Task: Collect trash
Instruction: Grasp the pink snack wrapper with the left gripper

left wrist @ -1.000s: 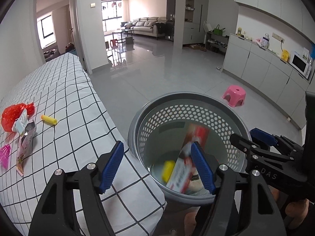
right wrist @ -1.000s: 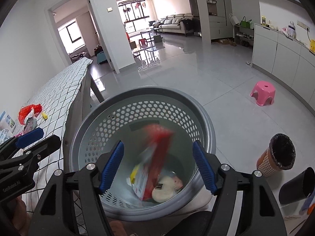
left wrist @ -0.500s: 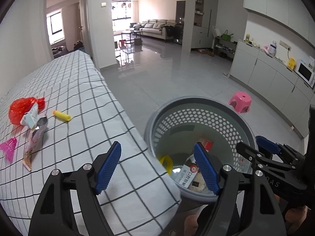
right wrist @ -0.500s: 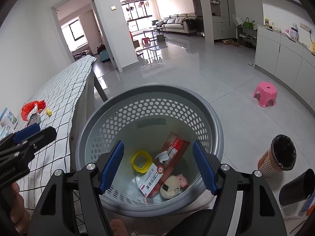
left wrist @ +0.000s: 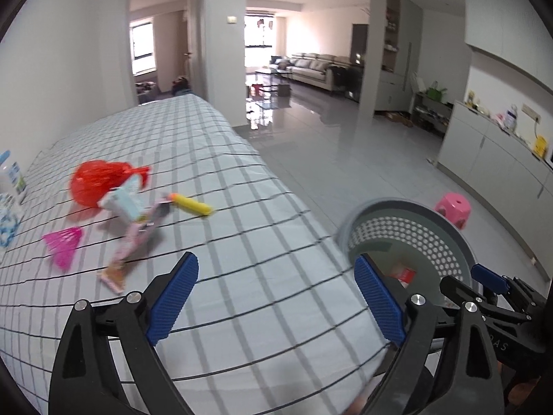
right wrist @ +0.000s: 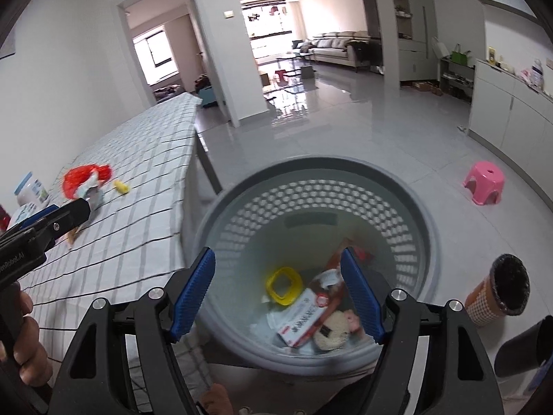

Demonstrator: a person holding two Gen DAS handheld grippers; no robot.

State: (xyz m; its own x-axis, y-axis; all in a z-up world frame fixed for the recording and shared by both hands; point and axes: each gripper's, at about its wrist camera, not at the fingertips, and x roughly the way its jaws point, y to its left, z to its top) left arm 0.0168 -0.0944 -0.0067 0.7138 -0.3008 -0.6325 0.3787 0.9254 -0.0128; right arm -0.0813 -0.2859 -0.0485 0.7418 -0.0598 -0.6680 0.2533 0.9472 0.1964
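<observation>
Blue-padded jaws of the left gripper point(left wrist: 274, 299) have just been opening and stand wide, nothing between them, over the checked tablecloth point(left wrist: 242, 242). The right gripper point(right wrist: 278, 292) gapes empty above the grey basket point(right wrist: 408, 186) holding a red-and-white box point(right wrist: 304, 318). Farther off on the cloth lie a yellow tube point(left wrist: 191, 204) and a red net bag point(left wrist: 95, 181).
</observation>
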